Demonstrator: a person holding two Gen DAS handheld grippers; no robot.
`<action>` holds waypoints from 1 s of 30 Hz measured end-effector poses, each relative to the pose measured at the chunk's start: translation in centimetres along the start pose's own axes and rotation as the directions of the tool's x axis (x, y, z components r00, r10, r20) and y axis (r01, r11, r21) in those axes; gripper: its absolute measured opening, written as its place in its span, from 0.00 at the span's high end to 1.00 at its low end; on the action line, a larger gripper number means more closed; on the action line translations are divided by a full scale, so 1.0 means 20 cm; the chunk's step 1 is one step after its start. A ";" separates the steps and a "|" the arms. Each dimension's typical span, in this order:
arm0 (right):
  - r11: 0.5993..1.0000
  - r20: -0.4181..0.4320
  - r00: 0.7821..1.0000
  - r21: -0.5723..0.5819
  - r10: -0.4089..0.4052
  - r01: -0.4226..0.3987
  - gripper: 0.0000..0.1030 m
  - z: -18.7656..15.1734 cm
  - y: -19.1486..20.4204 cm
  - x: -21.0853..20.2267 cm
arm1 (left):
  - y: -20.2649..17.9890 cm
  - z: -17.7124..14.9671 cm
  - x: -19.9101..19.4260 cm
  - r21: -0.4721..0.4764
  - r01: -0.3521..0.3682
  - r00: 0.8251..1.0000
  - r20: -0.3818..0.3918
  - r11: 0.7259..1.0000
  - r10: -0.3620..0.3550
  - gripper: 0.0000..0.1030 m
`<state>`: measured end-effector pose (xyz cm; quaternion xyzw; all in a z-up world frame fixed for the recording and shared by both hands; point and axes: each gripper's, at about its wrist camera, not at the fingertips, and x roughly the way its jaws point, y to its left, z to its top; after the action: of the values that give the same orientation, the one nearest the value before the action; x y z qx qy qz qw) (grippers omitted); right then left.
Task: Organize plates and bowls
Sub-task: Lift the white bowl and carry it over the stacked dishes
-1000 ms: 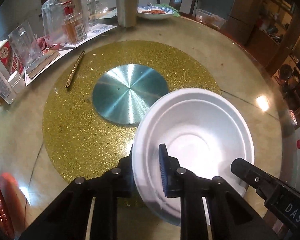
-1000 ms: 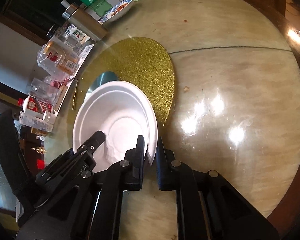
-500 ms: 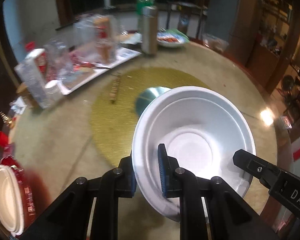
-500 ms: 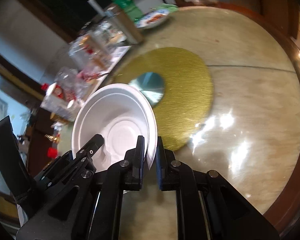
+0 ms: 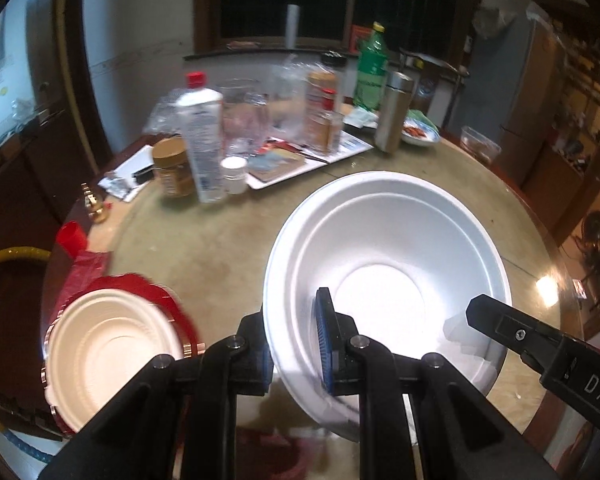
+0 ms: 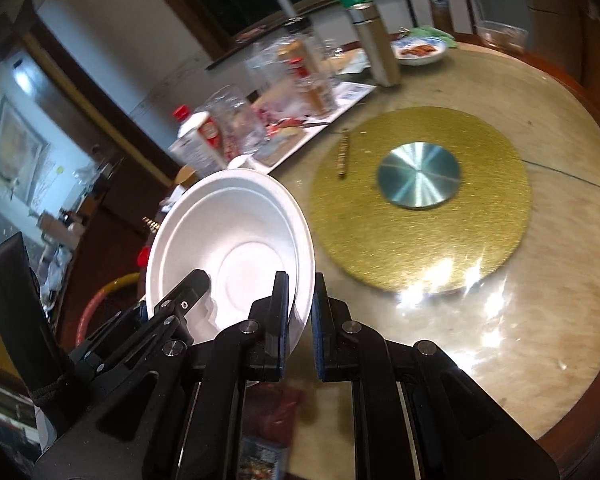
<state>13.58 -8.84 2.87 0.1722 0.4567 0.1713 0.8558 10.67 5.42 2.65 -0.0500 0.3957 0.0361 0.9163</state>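
Both grippers clamp one white bowl (image 5: 384, 264) by opposite sides of its rim. Left gripper (image 5: 294, 344) grips the bowl's left edge, one pad inside the wall and one outside, jaws nearly closed on it. Right gripper (image 6: 300, 320) pinches the right edge likewise; its tip shows at the lower right of the left wrist view. Each gripper points downward at a slant across the table (image 6: 540, 320). Bowl is tilted, its inside facing the cameras, held in the air above the near edge of the table, clear of the gold mat (image 6: 420, 240) and its metal disc (image 6: 418, 174). Stack of white plates (image 5: 108, 356) in a red wrapper sits lower left of the bowl, beyond the table edge. Bottles and jars (image 5: 204, 148) crowd the far side; they are blurred.
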 end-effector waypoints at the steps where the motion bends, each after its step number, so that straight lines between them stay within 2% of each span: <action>1: 1.000 0.001 1.000 -0.010 0.003 -0.003 0.90 -0.02 0.03 0.00 | 0.02 -0.01 -0.02 -0.005 -0.002 1.000 0.004 1.000 0.002 0.84; 10: 0.995 -0.004 0.999 -0.096 0.037 -0.038 0.90 -0.14 0.30 0.01 | 0.27 -0.10 -0.17 -0.068 -0.019 0.998 0.055 0.997 0.023 0.84; 15: 0.987 -0.021 0.998 -0.142 0.067 -0.070 0.90 -0.19 0.45 0.05 | 0.42 -0.15 -0.24 -0.109 -0.048 0.995 0.077 0.993 0.057 0.85; 24: 0.973 -0.063 0.993 -0.203 0.101 -0.112 0.90 -0.27 0.64 0.15 | 0.63 -0.23 -0.29 -0.181 -0.087 0.992 0.073 0.980 0.101 0.85; 30: 0.966 -0.086 0.990 -0.224 0.113 -0.130 0.90 -0.29 0.71 0.20 | 0.69 -0.26 -0.30 -0.208 -0.115 0.989 0.069 0.971 0.132 0.85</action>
<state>8.86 6.23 3.29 0.0939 0.4531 0.2811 0.8408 1.48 18.36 2.60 -0.1171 0.3542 0.1352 0.9179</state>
